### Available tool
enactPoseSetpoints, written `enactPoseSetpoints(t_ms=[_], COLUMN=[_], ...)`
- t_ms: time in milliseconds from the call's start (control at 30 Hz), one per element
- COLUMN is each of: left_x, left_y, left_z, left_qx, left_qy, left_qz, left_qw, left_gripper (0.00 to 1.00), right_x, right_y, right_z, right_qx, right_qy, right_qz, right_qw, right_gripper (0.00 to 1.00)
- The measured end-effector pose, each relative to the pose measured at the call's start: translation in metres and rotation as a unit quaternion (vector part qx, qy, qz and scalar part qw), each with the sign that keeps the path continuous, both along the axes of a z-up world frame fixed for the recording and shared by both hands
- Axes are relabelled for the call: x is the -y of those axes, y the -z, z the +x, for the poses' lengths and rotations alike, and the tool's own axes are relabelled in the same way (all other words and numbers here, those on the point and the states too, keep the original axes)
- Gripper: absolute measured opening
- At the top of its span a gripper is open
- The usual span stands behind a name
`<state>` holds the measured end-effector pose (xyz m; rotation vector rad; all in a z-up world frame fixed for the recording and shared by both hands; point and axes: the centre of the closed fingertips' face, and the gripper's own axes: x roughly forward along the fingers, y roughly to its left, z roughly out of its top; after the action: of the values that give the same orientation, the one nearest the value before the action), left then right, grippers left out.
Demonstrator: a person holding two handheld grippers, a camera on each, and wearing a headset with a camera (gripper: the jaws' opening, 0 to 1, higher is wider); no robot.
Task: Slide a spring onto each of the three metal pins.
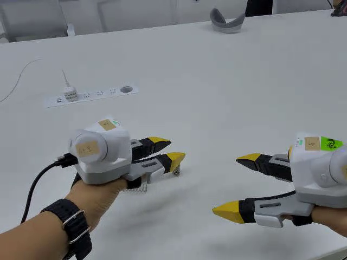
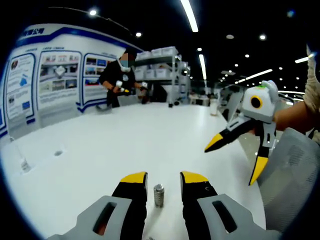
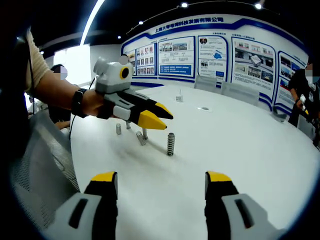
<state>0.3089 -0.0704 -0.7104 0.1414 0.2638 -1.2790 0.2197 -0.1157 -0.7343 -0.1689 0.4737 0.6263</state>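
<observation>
In the head view my left gripper (image 1: 171,150) hovers low over the white table (image 1: 217,97), jaws a small way apart with nothing held. Just under its tips stands a pin wearing a spring (image 1: 176,170); another spring (image 1: 142,187) lies near the hand. The left gripper view has that sprung pin (image 2: 159,195) upright between the jaw tips (image 2: 164,179), untouched. My right gripper (image 1: 237,184) is wide open to the right, empty. From the right gripper view (image 3: 160,176) I see the sprung pin (image 3: 170,144), a bare pin (image 3: 145,133) with a spring (image 3: 140,138) beside it, and a short pin (image 3: 118,129).
A white power strip (image 1: 89,96) with a plugged adapter (image 1: 69,93) lies at the back left. A grey curved object (image 1: 226,21) rests at the far edge. A black cable (image 1: 38,181) trails from the left gripper. A person (image 2: 122,75) stands beyond the table.
</observation>
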Motion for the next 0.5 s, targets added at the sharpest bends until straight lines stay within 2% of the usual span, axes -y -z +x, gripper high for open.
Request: enactPoseSetpoints(t_ms=[133, 500], left_x=[-0.005, -0.023], left_y=[-0.008, -0.030], left_z=[-0.006, -0.011], left_qx=[0.002, 0.010], left_qy=[-0.002, -0.012], left_qz=[-0.005, -0.024], left_qw=[1.0000, 0.9996], left_gripper=[0.29, 0.34], right_x=[-0.004, -0.016], right_y=[-0.001, -0.007], right_z=[0.001, 0.008], right_qx=[0.001, 0.004], right_qy=[-0.006, -0.029], right_qz=[0.000, -0.007], right_qw=[1.0000, 0.9995], right_gripper=[0.72, 0.72])
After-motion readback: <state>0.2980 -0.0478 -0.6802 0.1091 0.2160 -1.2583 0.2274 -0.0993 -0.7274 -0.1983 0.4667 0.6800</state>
